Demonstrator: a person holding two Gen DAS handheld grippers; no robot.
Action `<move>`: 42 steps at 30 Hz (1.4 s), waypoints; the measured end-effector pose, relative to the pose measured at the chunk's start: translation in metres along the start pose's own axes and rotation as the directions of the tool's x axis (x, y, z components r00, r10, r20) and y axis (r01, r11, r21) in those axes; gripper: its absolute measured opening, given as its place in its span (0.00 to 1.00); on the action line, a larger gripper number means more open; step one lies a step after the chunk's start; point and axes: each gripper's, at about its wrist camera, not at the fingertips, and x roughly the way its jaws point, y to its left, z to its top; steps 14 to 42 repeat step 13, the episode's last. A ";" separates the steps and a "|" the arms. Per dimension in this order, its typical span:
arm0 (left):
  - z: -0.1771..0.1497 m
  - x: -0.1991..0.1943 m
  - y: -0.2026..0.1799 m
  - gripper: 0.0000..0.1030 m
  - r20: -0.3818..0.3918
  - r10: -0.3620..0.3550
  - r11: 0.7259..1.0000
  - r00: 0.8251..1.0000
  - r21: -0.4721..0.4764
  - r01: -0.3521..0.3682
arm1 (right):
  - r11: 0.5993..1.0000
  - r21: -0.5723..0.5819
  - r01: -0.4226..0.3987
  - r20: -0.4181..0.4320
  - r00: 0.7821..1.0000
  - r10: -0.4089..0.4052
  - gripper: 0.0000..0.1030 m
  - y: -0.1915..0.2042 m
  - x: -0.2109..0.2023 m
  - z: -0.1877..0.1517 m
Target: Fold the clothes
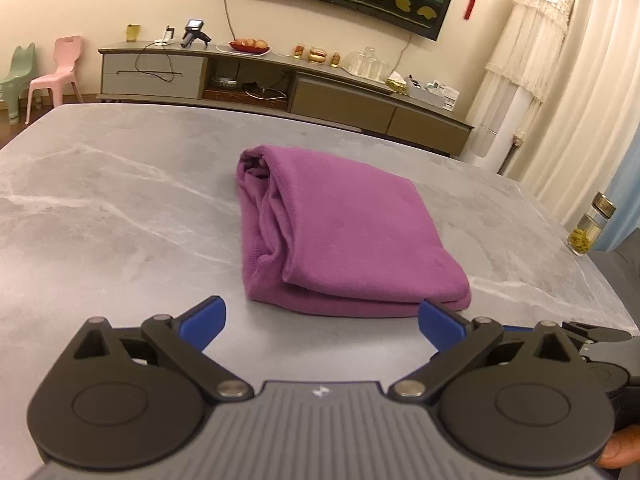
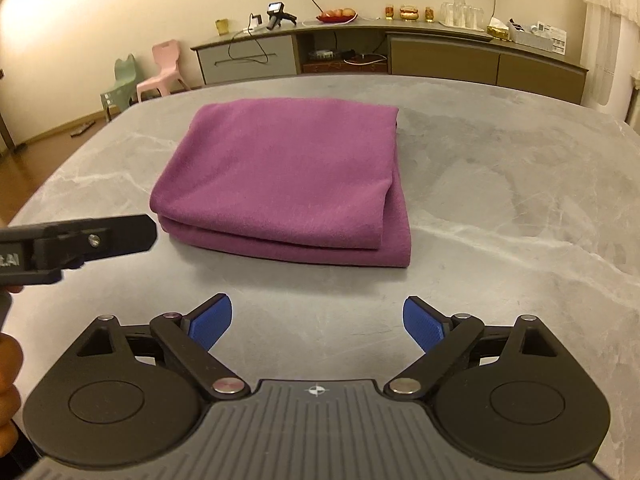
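Hovering over the grey marble-patterned tabletop (image 1: 100, 200), I hold both of my tools with their jaws spread wide and nothing between them. My left gripper (image 1: 322, 322) shows its blue ribbed pads (image 1: 206, 318) apart, just short of the near edge of the folded purple fleece garment (image 1: 340, 232), not touching it. My right gripper (image 2: 318, 322) is equally released, its blue pads (image 2: 424, 326) parted above bare table, a little back from the same cloth (image 2: 288, 176).

That garment lies on the middle of the table as a thick rectangular stack of several layers. From the left wrist view its bunched, open layers face left and the smooth top face slopes right; from the right wrist view the rounded fold edges face me and the left.

In the right wrist view the black side of my left gripper (image 2: 92, 242) reaches in from the left edge, close beside the cloth's near left corner. Fingers of my hand (image 2: 8, 376) show at that edge too.
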 end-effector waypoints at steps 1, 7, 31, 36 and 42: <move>0.000 0.000 0.000 1.00 0.000 0.007 1.000 1.000 -0.001 -0.007 | 1.000 -0.002 0.004 -0.004 1.000 -0.004 0.90 0.000 0.002 0.001; 0.000 0.000 0.003 1.00 -0.004 0.022 1.000 1.000 -0.005 -0.022 | 1.000 -0.013 0.019 -0.013 1.000 -0.019 0.90 -0.001 0.006 0.004; 0.000 -0.002 0.004 1.00 -0.001 0.022 1.000 1.000 0.000 -0.022 | 1.000 -0.023 0.018 -0.012 1.000 -0.019 0.90 -0.002 0.005 0.006; 0.000 -0.002 0.004 1.00 -0.001 0.022 1.000 1.000 0.000 -0.022 | 1.000 -0.023 0.018 -0.012 1.000 -0.019 0.90 -0.002 0.005 0.006; 0.000 -0.002 0.004 1.00 -0.001 0.022 1.000 1.000 0.000 -0.022 | 1.000 -0.023 0.018 -0.012 1.000 -0.019 0.90 -0.002 0.005 0.006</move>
